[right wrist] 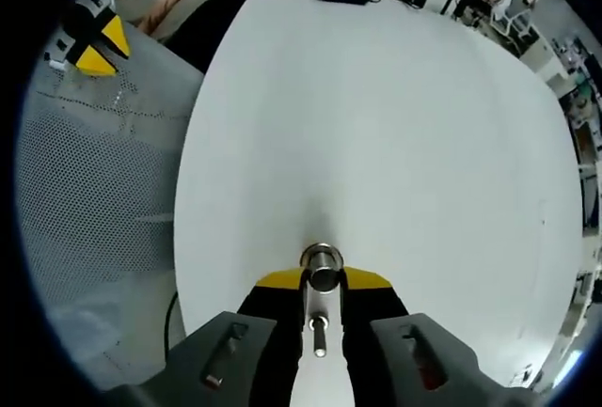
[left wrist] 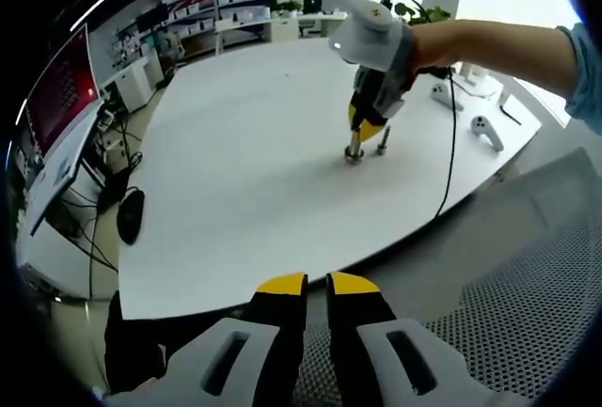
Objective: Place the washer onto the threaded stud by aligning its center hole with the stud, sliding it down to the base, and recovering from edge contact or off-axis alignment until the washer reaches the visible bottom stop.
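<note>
the right gripper (left wrist: 362, 134) is being held low over the white table (left wrist: 235, 172), out toward its far side in the left gripper view, with its yellow tips down at two small metal uprights. in the right gripper view a threaded stud (right wrist: 321, 271) is being seen end-on between the yellow tips, with a second short metal pin (right wrist: 319, 330) lying lower in the gap between the jaws. the jaws are being kept narrow around this hardware, though whether they are pressing on it cannot be told.

the left gripper (left wrist: 317, 287) is being held off the table edge above a mesh chair, its jaws nearly closed with a thin slit between them and nothing in it.

the washer itself is not being made out with certainty; a bright ring around the stud's top may be it. it is being judged light, stiff, thin and slippery, best pinched by its outer rim so the hole is left free.

the stud's base and bottom stop are being hidden by the stud's own top and the jaws.
</note>
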### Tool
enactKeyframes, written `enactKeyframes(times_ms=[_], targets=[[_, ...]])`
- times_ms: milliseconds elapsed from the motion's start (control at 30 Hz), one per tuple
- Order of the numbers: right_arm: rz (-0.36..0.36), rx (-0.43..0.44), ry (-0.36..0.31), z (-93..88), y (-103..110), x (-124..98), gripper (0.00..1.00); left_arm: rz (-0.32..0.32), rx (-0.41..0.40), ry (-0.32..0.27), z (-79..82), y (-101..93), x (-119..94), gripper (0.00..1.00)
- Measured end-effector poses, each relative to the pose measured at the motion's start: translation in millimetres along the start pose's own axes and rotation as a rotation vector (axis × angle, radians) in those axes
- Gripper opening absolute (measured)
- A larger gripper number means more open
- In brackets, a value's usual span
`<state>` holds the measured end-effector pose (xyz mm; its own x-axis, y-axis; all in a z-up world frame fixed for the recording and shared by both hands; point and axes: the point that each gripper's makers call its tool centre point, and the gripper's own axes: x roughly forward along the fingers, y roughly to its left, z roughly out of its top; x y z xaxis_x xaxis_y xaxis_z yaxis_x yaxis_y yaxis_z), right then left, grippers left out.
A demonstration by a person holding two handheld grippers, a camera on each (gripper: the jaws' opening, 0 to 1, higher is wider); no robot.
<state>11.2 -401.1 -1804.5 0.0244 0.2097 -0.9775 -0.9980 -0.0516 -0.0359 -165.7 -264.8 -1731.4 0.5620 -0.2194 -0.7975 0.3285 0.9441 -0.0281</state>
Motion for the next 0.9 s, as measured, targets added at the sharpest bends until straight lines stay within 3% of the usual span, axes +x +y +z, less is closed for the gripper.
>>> enactKeyframes(times_ms=[367,500,900], targets=[[0.002,-0.012,0.008,-1.3,8,3,0.15,0.001,0.001,-0.001,0.3,0.2,0,0.06],[0.000,-0.066,0.028,-0.9,15,1,0.15,0.003,0.002,0.003,-0.6,0.5,0,0.06],[0.001,-0.036,0.031,-0.4,12,1,0.15,0.005,0.002,0.008,-1.7,0.3,0,0.06]])
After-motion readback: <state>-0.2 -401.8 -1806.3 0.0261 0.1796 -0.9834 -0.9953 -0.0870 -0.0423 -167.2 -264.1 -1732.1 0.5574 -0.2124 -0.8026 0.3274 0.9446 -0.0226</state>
